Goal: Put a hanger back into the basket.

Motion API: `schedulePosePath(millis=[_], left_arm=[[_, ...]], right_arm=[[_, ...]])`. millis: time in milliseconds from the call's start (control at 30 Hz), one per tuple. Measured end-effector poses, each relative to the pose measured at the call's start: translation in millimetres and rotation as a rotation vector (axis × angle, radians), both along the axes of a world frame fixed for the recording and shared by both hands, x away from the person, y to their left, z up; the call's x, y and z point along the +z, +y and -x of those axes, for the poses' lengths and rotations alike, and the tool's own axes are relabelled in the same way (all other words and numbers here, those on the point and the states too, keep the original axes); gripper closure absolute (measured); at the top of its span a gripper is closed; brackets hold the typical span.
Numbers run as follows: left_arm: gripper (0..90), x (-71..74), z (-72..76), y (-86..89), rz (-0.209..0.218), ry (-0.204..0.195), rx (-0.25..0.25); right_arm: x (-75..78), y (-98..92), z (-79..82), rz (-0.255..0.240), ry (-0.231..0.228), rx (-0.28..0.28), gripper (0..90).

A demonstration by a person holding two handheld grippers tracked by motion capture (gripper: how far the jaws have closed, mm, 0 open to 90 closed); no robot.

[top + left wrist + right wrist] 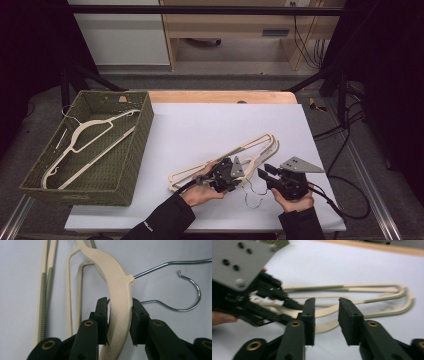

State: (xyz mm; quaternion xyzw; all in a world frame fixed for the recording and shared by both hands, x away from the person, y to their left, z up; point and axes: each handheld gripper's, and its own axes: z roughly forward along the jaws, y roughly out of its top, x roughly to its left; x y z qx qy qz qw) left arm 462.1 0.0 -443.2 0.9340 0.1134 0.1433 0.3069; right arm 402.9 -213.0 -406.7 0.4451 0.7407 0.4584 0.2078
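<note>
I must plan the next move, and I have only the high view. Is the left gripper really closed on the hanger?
Observer: Yes. In the left gripper view, the left gripper has its jaws pressed on both sides of the beige hanger, below its neck.
Operator: Does the right gripper hold anything?
Observer: No. The right gripper is open, with nothing between its jaws.
Operator: Is it only one hanger?
Observer: Probably not. A second wire hook lies beside the held hanger.

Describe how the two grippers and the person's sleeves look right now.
Both grippers are black. The left gripper and right gripper each carry a grey three-cornered plate with holes on top. Their black jaws have flat pads and brass-coloured pivot rings. A black cable trails from the right one. The sleeves are dark.
</note>
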Motion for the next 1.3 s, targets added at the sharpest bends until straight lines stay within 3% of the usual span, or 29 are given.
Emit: schedulePosePath(millis=[200,400,567,967,1067,1100,1300], left_arm=[[73.9,13.2,0.5,8.9,0.029,0.005,0.009],[76.1,28.5,-2.3,22.6,0.052,-0.005,0.045],[77.9,39.9,-8.1,37.2,0.099,0.000,0.096],[84.8,61.3,-29.2,71.2,0.119,-0.033,0.238],[85.4,63.7,-34.9,81.1,0.155,-0.018,0.262],[85.4,63.9,-35.4,83.4,0.200,0.002,0.281],[85.5,76.9,-32.9,101.4,0.270,0.013,0.299]], right_arm=[[-2.3,-23.3,-2.7,-0.045,-0.026,-0.061,50.1],[-10.3,-32.9,-6.4,-0.060,-0.033,-0.075,40.0],[-14.5,-38.1,-7.5,-0.080,-0.053,-0.080,28.3],[-20.3,-41.2,-9.4,-0.077,-0.066,-0.080,16.1],[-20.3,-41.8,-9.1,-0.072,-0.070,-0.071,14.3],[-20.2,-42.0,-9.0,-0.070,-0.073,-0.069,13.9],[-19.3,-43.9,-8.2,-0.060,-0.093,-0.066,10.7]])
